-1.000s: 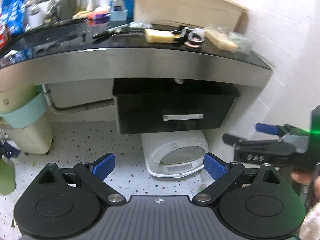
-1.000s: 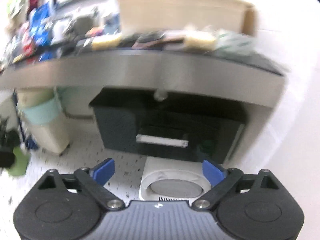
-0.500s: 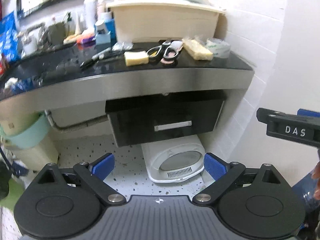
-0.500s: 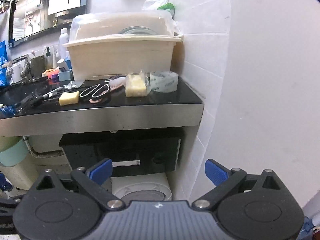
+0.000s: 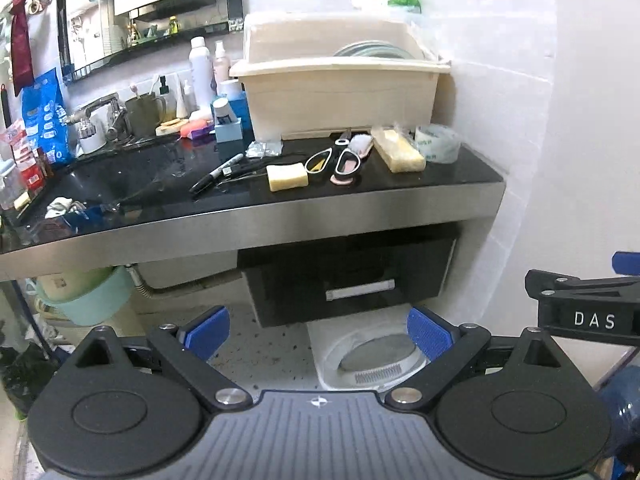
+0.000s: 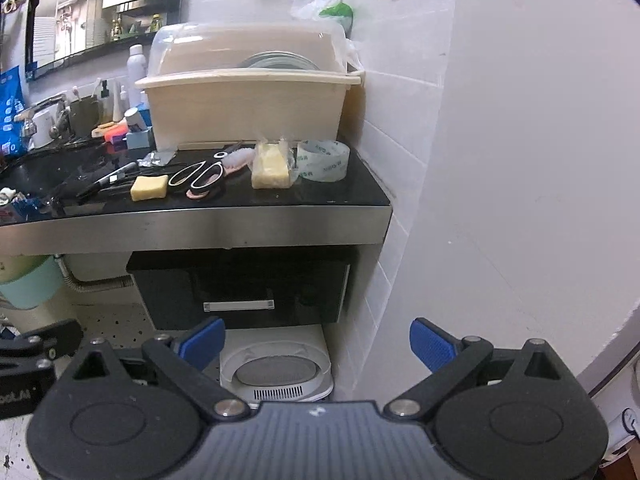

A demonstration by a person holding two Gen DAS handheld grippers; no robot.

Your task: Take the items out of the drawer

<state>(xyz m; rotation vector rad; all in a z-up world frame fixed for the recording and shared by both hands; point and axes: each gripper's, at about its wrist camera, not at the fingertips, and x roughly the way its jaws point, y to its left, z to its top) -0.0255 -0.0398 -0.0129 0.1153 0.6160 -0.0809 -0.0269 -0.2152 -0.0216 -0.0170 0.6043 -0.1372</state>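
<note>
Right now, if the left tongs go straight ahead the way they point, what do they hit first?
Most likely the black drawer front with the silver handle under the steel-edged black counter. The open left tongs point at it with nothing between, though depth is hard to judge; the white floor appliance sits lower.

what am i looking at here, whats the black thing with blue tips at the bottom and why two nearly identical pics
There is no robot here: a person carries a hand-held gripper in each hand, and each has a camera looking forward along its two fingers. So one picture is from the left hand-held gripper, the other from the right hand-held gripper. The blue tips are the finger pads; both pairs stand apart and hold nothing.

Ahead is a black countertop carrying scissors, a roll of tape, a yellow sponge, a marker and a beige dish box. Beneath it hangs the black drawer, shut, with a silver handle. A white appliance sits on the floor below.
</note>
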